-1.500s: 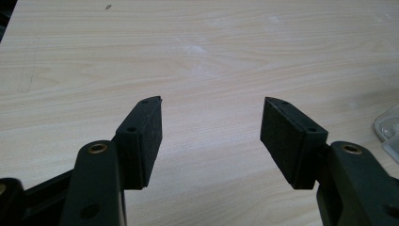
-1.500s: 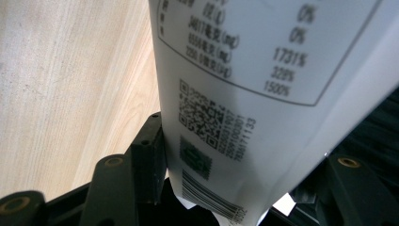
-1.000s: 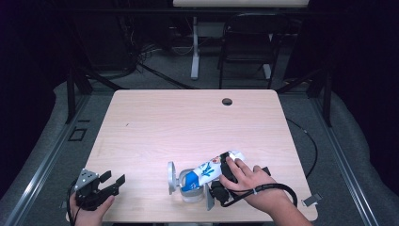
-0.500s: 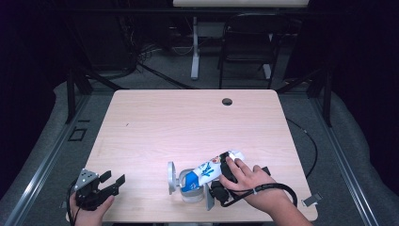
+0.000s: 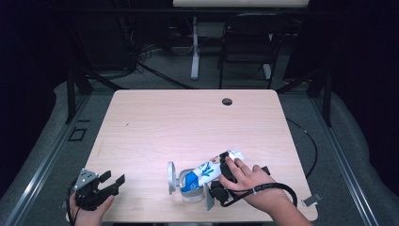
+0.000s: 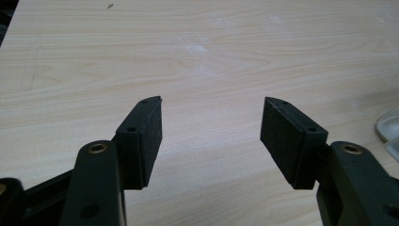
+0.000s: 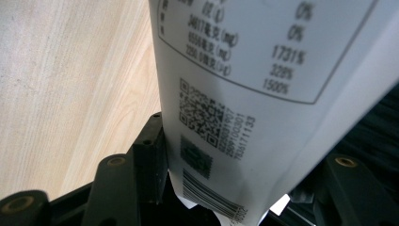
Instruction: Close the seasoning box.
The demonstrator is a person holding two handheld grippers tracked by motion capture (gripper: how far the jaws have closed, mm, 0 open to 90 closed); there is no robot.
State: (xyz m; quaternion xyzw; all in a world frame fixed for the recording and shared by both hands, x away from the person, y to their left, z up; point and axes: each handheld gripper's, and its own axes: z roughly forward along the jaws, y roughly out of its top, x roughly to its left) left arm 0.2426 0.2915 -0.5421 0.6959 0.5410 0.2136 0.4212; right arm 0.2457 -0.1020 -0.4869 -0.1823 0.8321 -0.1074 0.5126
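A white and blue packet (image 5: 207, 170) lies tilted near the table's front edge, its lower blue end over a small clear container (image 5: 190, 194). My right gripper (image 5: 222, 181) sits under the person's hand and is shut on the packet. In the right gripper view the packet's white back (image 7: 235, 94), printed with a table, a QR code and a barcode, sits between the jaws of my right gripper (image 7: 244, 155), with the left pad (image 7: 150, 155) pressed on it. My left gripper (image 5: 114, 178) rests at the table's front left corner, open and holding nothing (image 6: 212, 101).
The wooden table (image 5: 188, 122) has a round cable hole (image 5: 227, 101) near its far edge. A pale upright flap (image 5: 171, 176) stands left of the container. A clear rim (image 6: 388, 129) shows at the right edge of the left gripper view. A chair (image 5: 247, 47) stands behind the table.
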